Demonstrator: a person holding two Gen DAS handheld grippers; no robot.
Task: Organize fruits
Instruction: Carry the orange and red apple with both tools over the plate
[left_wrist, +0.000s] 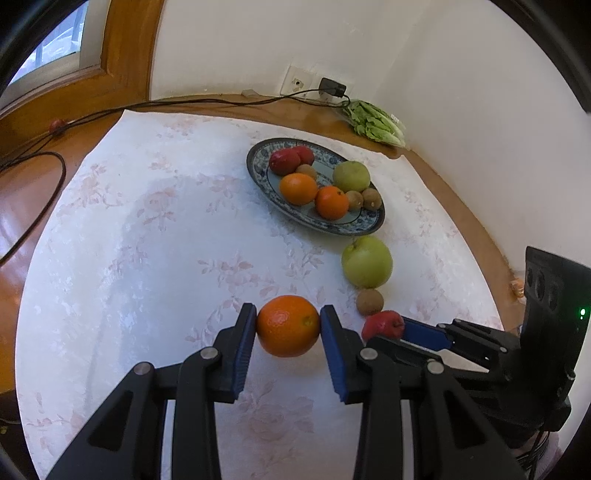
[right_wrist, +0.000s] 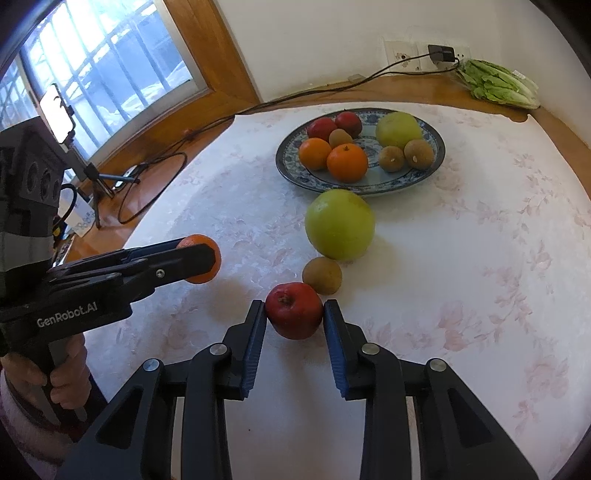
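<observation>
My left gripper (left_wrist: 288, 317) is shut on an orange (left_wrist: 288, 326) over the white flowered tablecloth; in the right wrist view this orange (right_wrist: 218, 263) shows past the left gripper's fingers (right_wrist: 199, 254). My right gripper (right_wrist: 294, 308) has its blue pads against both sides of a red apple (right_wrist: 293, 312) resting on the cloth. Just beyond it lie a kiwi (right_wrist: 322, 275) and a large green apple (right_wrist: 340, 229). Farther back, a blue patterned plate (right_wrist: 369, 189) holds two oranges, two red apples, a green apple and three kiwis.
A bag of lettuce (right_wrist: 498, 85) lies at the table's far right corner by a wall socket with a charger (right_wrist: 441, 53). Its black cable (right_wrist: 295, 96) runs left along the wooden table edge. A phone on a tripod (right_wrist: 59, 110) stands by the window.
</observation>
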